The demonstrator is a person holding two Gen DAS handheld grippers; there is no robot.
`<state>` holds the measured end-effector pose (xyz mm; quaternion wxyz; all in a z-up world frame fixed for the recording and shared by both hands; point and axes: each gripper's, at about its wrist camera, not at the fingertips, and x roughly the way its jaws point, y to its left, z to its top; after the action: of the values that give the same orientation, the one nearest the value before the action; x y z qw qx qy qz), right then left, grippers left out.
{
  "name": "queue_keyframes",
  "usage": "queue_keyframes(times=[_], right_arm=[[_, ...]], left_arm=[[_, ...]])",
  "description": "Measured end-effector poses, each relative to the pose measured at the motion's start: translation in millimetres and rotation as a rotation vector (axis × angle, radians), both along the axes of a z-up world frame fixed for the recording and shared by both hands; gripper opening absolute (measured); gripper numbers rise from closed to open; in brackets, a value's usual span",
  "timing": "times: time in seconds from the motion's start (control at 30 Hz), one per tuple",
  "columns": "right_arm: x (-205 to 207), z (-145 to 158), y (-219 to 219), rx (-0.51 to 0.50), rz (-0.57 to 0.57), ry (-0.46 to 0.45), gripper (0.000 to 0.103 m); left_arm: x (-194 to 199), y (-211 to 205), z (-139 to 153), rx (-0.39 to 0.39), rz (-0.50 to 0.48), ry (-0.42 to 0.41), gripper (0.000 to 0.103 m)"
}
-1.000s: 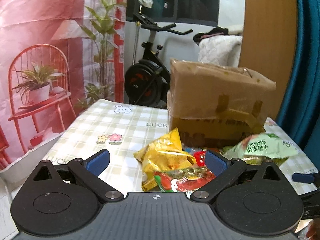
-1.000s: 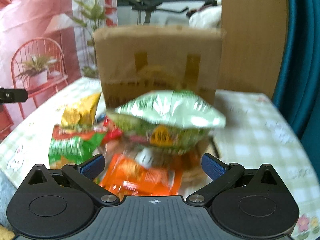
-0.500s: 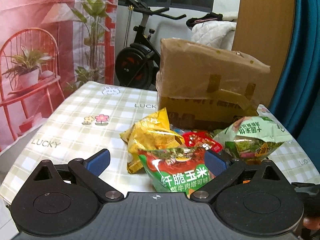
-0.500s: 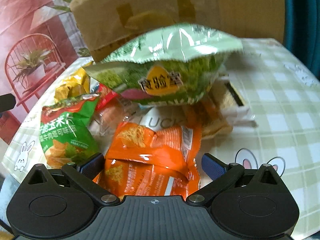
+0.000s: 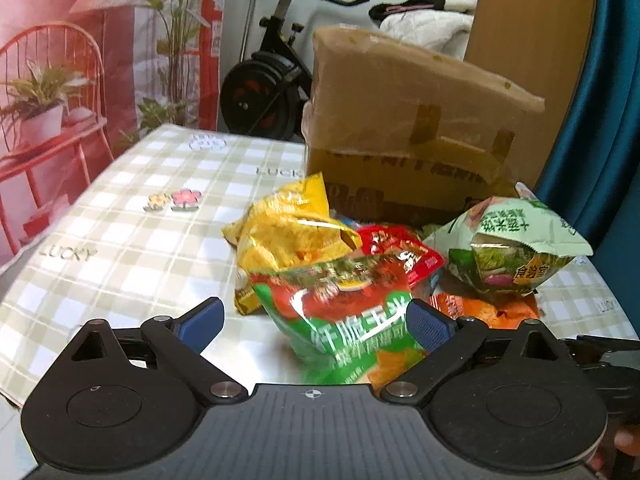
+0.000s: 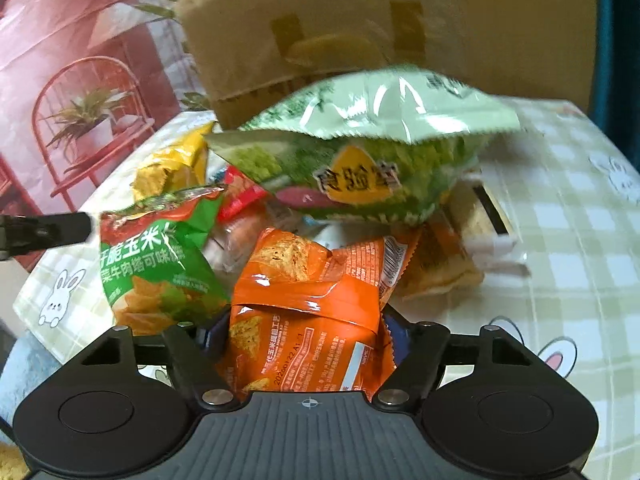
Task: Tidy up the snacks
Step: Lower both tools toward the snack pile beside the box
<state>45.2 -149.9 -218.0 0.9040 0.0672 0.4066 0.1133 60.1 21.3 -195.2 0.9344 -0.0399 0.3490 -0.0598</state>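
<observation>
A heap of snack bags lies on the checked tablecloth [image 5: 140, 220] in front of a cardboard box [image 5: 400, 120]. My left gripper [image 5: 314, 320] is open, and a green-and-red corn snack bag [image 5: 344, 308] sits between its blue pads, close to the right one. Behind it lie a yellow bag [image 5: 288, 228], a red packet [image 5: 396, 248] and a puffy pale green bag [image 5: 508, 248]. My right gripper [image 6: 304, 334] is closing, and its pads press the sides of a crumpled orange snack bag [image 6: 308, 280]. The pale green bag [image 6: 360, 160] rests on the heap just beyond.
The cardboard box [image 6: 320, 32] blocks the far side of the heap. Flat beige packets [image 6: 452, 264] lie to the right of the orange bag. An exercise bike [image 5: 272, 80] stands beyond the table and a blue curtain [image 5: 600, 140] hangs on the right. Bare cloth stretches left of the heap.
Both grippers have dropped toward the heap and tipped further down. The right jaws have narrowed from wide open onto the orange bag. The corn snack bag now sits between the left pads.
</observation>
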Motion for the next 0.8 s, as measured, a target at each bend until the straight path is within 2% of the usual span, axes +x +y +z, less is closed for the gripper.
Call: queue_keyframes(times=[0.17, 0.3, 0.33, 0.53, 0.7, 0.8], right_arm=[[2.3, -1.9, -4.3, 0.017, -0.002, 0.014, 0.068], [1.1, -4.2, -8.6, 0.027, -0.007, 0.018, 0.068], [0.7, -5.3, -8.3, 0.025, -0.008, 0.017, 0.068], [1.0, -5.6, -7.5, 0.035, -0.005, 0.019, 0.068], [1.1, -6.2, -8.0, 0.039, -0.007, 0.02, 0.068], [0.4, -7.0, -7.7, 0.044, -0.004, 0.024, 0.068]], left_arm=[[16.0, -2.6, -10.3, -0.037, 0.009, 0.017, 0.099], [20.8, -22.8, -20.4, 0.092, -0.051, -0.011, 0.098], [21.2, -25.9, -24.0, 0.109, -0.068, -0.008, 0.094], [19.2, -25.2, -29.4, 0.053, -0.058, -0.008, 0.094], [32.3, -21.2, -34.2, -0.025, -0.022, 0.014, 0.1], [40.2, -23.9, -44.4, -0.043, -0.014, 0.04, 0.102]])
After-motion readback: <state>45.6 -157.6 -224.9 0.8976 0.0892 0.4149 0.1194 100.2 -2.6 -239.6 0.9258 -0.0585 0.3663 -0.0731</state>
